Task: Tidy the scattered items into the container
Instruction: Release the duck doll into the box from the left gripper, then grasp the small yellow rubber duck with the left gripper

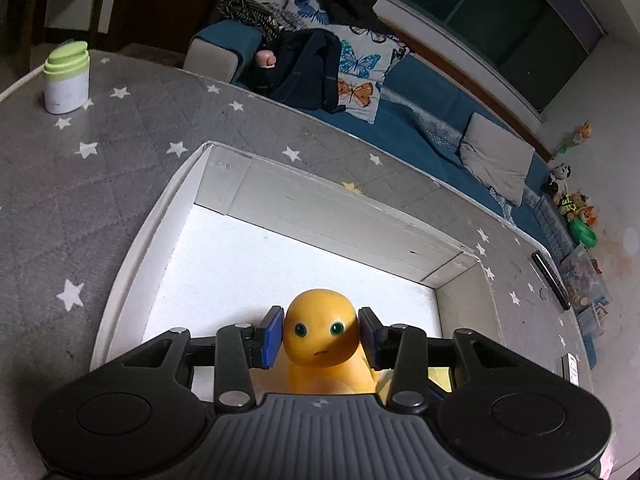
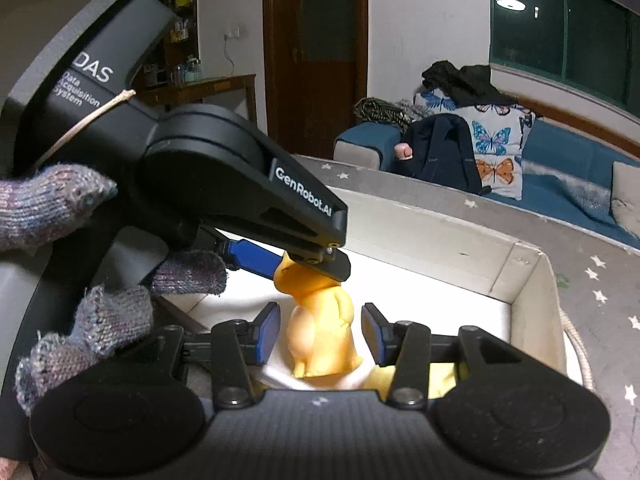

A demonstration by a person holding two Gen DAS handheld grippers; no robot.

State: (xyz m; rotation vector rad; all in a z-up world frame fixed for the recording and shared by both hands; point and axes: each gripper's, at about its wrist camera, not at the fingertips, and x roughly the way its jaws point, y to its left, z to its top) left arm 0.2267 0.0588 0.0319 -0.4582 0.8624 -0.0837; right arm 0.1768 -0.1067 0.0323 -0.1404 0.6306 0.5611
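From the left wrist, the yellow toy figure (image 1: 322, 334) shows only its smooth rounded head; its lower body is hidden behind the left tongs (image 1: 322, 338), whose blue pads pinch the head on both sides, over the white cardboard box (image 1: 320, 208) on the star-patterned grey table (image 1: 80, 184).

From the right wrist, the glossy figure stands upright inside the box, between the spread right tongs (image 2: 320, 334), touching neither pad. The left tongs clamp its head from above, covering the face.
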